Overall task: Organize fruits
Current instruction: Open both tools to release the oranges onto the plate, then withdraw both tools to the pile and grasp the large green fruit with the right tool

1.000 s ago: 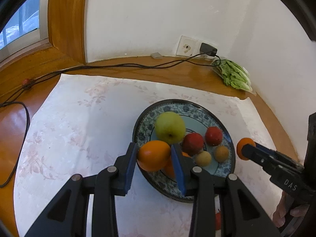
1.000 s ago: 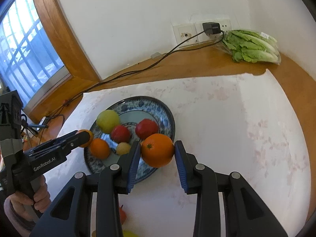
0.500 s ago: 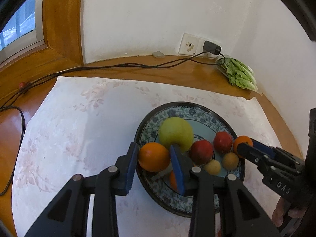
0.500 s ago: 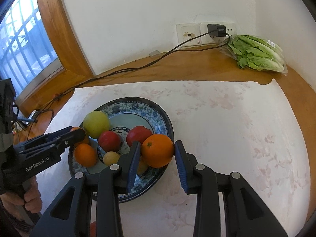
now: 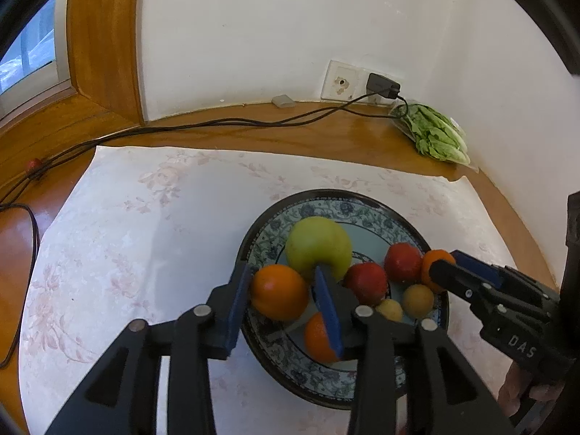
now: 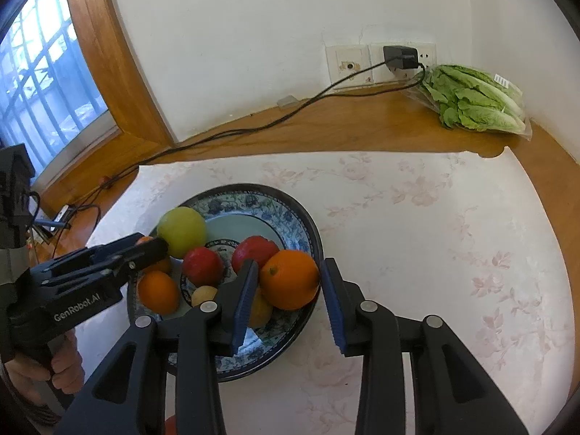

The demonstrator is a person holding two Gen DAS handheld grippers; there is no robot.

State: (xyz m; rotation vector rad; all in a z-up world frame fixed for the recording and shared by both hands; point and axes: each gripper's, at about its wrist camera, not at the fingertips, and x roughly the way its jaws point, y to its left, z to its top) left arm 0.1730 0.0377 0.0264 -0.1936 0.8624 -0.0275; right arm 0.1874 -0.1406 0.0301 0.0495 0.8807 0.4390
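Note:
A blue patterned plate [image 5: 366, 206] [image 6: 290, 210] holds a green apple [image 5: 319, 246] [image 6: 182, 231], two red fruits [image 5: 366, 282] [image 6: 203, 266], an orange [image 6: 158, 291] and small yellow fruits [image 5: 418, 301]. My left gripper [image 5: 281, 297] is shut on an orange [image 5: 279, 291] above the plate's left rim. My right gripper [image 6: 289, 290] is shut on another orange [image 6: 290, 279] above the plate's right rim; it also shows in the left wrist view [image 5: 440, 270].
The plate sits on a white floral cloth [image 6: 435, 253] over a wooden table. A bag of lettuce [image 6: 475, 99] lies in the back right corner. A black cable [image 5: 217, 125] runs from a wall plug [image 6: 400, 57] along the back edge. A window is at left.
Both grippers have carried their oranges in over the plate, the left one from the left rim side, the right one from the right. Both stay shut on their oranges.

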